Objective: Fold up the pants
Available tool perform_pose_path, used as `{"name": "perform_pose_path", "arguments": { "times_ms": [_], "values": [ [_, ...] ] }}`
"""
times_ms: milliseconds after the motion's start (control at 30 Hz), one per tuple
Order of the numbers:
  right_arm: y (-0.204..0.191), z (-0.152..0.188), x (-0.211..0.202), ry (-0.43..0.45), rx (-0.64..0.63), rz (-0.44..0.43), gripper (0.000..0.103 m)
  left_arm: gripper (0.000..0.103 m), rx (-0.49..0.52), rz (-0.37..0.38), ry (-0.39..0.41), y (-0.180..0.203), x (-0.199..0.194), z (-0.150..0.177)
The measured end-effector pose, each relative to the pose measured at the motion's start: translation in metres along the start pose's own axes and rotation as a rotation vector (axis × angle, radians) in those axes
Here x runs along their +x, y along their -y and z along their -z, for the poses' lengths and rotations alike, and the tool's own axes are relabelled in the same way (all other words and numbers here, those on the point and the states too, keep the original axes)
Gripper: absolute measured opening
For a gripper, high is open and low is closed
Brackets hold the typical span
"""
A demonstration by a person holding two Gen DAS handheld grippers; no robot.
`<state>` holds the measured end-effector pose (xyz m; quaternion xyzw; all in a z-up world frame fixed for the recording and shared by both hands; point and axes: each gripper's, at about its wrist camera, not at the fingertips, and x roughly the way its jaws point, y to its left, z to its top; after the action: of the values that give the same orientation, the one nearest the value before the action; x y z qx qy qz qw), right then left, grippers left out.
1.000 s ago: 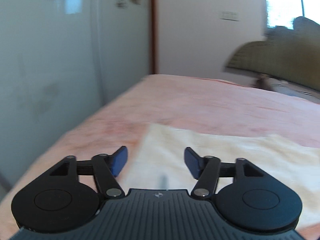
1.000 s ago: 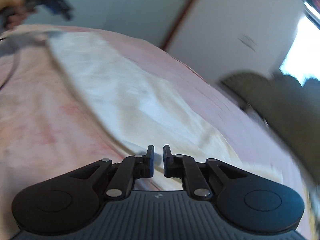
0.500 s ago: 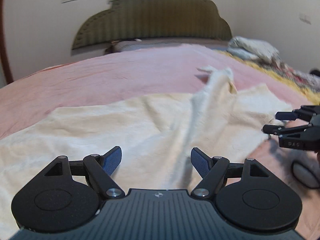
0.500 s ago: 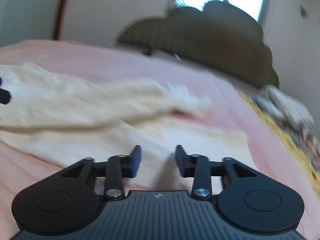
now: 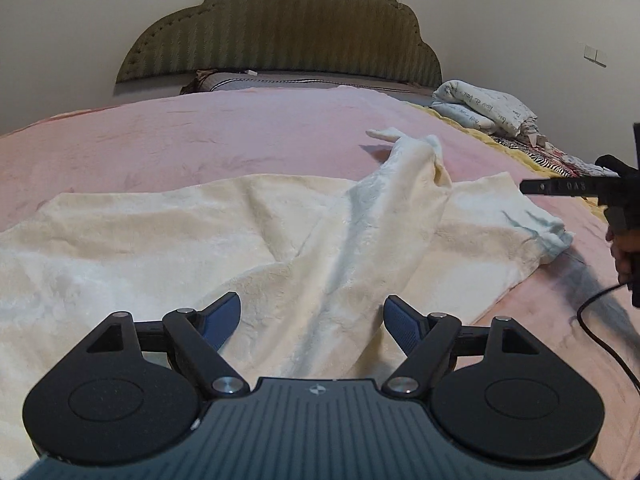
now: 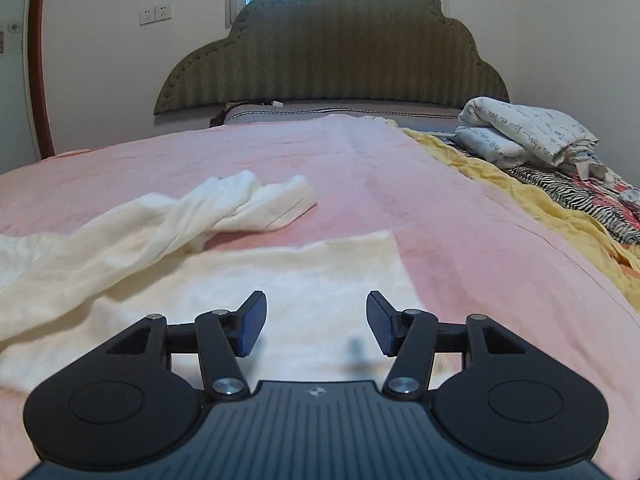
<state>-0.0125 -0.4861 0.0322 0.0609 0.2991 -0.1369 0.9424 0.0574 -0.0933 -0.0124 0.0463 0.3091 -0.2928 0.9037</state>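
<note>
Cream pants [image 5: 224, 236] lie spread on the pink bedspread [image 5: 200, 136]. One leg [image 5: 384, 208] is thrown diagonally across the other, its cuff pointing toward the headboard. My left gripper [image 5: 312, 316] hovers over the near edge of the pants, jaws opening, nothing pinched between them. In the right wrist view the crossed leg [image 6: 224, 208] lies at left and the flat leg [image 6: 312, 280] runs under my right gripper [image 6: 316, 324], whose jaws are opening above the cloth with nothing held. The right gripper [image 5: 568, 186] also shows at the left wrist view's right edge, beyond the flat leg's cuff.
A dark green padded headboard [image 6: 336, 52] stands at the far end. A folded white printed quilt [image 6: 528, 132] and a yellow blanket [image 6: 520, 184] lie along the bed's right side. A black cable [image 5: 600, 332] trails over the bedspread by the person's hand [image 5: 624, 252].
Both views swung round from the wardrobe side to face the headboard. The right gripper went from nearly shut to open. The left gripper widened a little and came lower over the pants.
</note>
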Motion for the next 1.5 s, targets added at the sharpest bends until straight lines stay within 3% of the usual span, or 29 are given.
{"name": "perform_pose_path", "arguments": {
  "times_ms": [133, 267, 300, 333, 367, 433, 467, 533, 633, 733, 800, 867, 967, 1000, 1033, 1133, 1300, 1500],
  "values": [
    [0.034, -0.031, 0.05, -0.043, 0.097, 0.03, 0.055, 0.084, 0.035, -0.009, 0.016, 0.003, 0.003, 0.006],
    [0.049, -0.035, 0.109, -0.176, 0.068, 0.112, 0.056, 0.088, 0.053, -0.008, 0.016, 0.005, 0.004, 0.01],
    [0.047, -0.034, 0.114, -0.156, 0.034, 0.128, 0.063, 0.089, 0.05, -0.003, 0.016, 0.005, 0.004, 0.01],
    [0.042, -0.035, 0.117, -0.145, -0.012, 0.176, 0.078, 0.089, 0.046, 0.001, 0.014, 0.004, 0.004, 0.01],
    [0.037, -0.037, 0.12, -0.142, -0.052, 0.237, 0.083, 0.09, 0.042, 0.004, 0.011, 0.003, 0.005, 0.01],
    [0.024, -0.043, 0.116, -0.099, -0.103, 0.337, 0.081, 0.091, 0.038, 0.01, 0.008, 0.002, 0.006, 0.01],
    [0.016, -0.047, 0.107, -0.05, -0.108, 0.333, 0.081, 0.092, 0.04, 0.012, 0.007, 0.003, 0.006, 0.01],
    [-0.005, -0.058, 0.087, 0.041, -0.111, 0.186, 0.081, 0.094, 0.048, 0.011, 0.002, 0.004, 0.008, 0.01],
    [-0.05, -0.075, 0.083, 0.053, -0.202, 0.05, 0.08, 0.096, 0.056, 0.008, -0.002, 0.005, 0.009, 0.009],
    [-0.094, -0.088, 0.097, 0.034, -0.285, -0.01, 0.08, 0.096, 0.042, 0.02, 0.001, 0.002, 0.008, 0.008],
    [-0.117, -0.094, 0.115, -0.012, -0.321, -0.019, 0.081, 0.097, 0.027, 0.034, 0.005, -0.002, 0.008, 0.008],
    [-0.135, -0.097, 0.138, -0.06, -0.361, 0.026, 0.081, 0.097, 0.009, 0.05, 0.01, -0.006, 0.008, 0.008],
    [-0.138, -0.098, 0.166, -0.137, -0.369, 0.07, 0.079, 0.098, -0.012, 0.068, 0.016, -0.012, 0.007, 0.009],
    [-0.134, -0.099, 0.169, -0.149, -0.344, 0.05, 0.062, 0.098, -0.015, 0.071, 0.017, -0.012, 0.007, 0.009],
    [-0.126, -0.098, 0.168, -0.152, -0.293, 0.026, 0.029, 0.098, -0.017, 0.073, 0.018, -0.011, 0.007, 0.009],
    [-0.094, -0.098, 0.151, -0.099, -0.119, -0.028, 0.012, 0.098, -0.016, 0.073, 0.017, -0.011, 0.008, 0.008],
    [-0.019, -0.087, 0.102, 0.02, 0.201, -0.118, 0.008, 0.098, -0.019, 0.074, 0.017, -0.011, 0.007, 0.009],
    [0.066, -0.045, 0.048, 0.1, 0.553, -0.226, 0.007, 0.098, 0.001, 0.048, 0.015, -0.007, 0.007, 0.008]
  ]
}}
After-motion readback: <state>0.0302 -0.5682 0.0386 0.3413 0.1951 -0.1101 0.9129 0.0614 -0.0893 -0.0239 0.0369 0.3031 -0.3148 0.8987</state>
